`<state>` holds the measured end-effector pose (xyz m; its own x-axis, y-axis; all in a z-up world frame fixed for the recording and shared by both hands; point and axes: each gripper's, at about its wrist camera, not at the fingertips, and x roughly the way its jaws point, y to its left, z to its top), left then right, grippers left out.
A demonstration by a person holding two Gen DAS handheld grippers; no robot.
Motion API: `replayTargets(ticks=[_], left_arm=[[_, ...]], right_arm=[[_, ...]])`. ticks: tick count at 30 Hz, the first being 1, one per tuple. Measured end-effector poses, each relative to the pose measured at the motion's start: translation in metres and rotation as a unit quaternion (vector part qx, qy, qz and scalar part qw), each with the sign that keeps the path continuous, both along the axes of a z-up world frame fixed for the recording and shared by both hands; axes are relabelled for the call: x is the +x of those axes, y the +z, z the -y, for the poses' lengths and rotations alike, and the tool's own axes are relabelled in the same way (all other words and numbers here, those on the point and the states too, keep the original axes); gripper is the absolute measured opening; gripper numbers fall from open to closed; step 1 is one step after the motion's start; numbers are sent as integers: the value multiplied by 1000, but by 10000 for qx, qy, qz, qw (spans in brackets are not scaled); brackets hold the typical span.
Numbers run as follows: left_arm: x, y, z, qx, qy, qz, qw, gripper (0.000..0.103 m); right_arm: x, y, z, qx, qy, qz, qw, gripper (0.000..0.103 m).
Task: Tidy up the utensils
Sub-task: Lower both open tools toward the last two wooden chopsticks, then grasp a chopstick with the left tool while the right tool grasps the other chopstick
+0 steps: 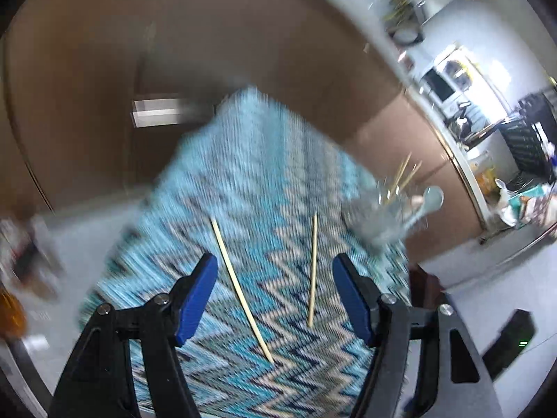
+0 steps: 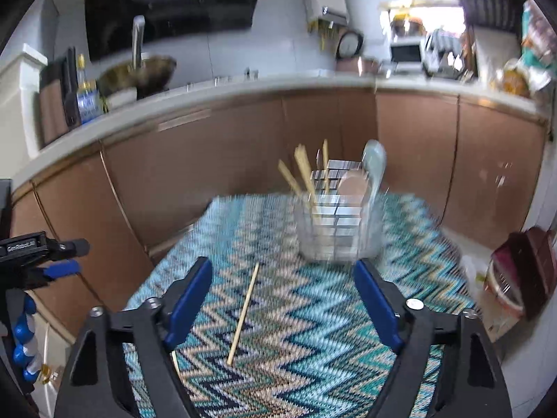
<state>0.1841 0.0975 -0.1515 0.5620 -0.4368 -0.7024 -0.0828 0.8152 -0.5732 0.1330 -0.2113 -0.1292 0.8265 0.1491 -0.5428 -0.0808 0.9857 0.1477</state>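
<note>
Two loose wooden chopsticks lie on the zigzag cloth. In the left wrist view one chopstick (image 1: 240, 289) and a second chopstick (image 1: 313, 271) lie between the fingers of my open, empty left gripper (image 1: 275, 275). A clear holder (image 1: 379, 214) with chopsticks and a pale spoon (image 1: 430, 198) stands to the right. In the right wrist view the holder (image 2: 336, 223) stands ahead with several chopsticks (image 2: 303, 170) and the spoon (image 2: 374, 163) in it. One chopstick (image 2: 243, 313) lies ahead of my open, empty right gripper (image 2: 283, 278). The left gripper (image 2: 52, 261) shows at the left edge.
The table's zigzag cloth (image 2: 313, 331) fills the foreground. Brown cabinets (image 2: 195, 160) and a white counter (image 2: 243, 87) with a wok (image 2: 146, 73) and a bottle (image 2: 85, 94) run behind. A dark red container (image 2: 522, 271) stands at the right. The view is blurred.
</note>
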Motion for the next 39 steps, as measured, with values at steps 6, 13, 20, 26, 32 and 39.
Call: replayTargets(ticks=[6,13,20,26,32,39], left_arm=[[36,-43,5,74,-136,-635,9979,64],[74,-82,12,84,-332,-1284,9911,38],[93,-100,15,178,-362,-1702,9846,33],[108,-112,18,274,-470,-2021,9779,24],[118,-113,26,577,-544,-2158,9732,16],[122,-115,33,803,-489,-2275,9692,13]], right_arm=[[38,-35,-16,22,470,-755,9960,54],[91,-64,-47,-84,1028,-1425,9844,25],[149,-87,-67,48,1310,-2102,9688,17],[190,-110,-73,63,1242,-2674,9555,12],[209,-128,-77,-123,1178,-3017,9460,11],[208,-133,-76,-149,1110,-3106,9439,9]])
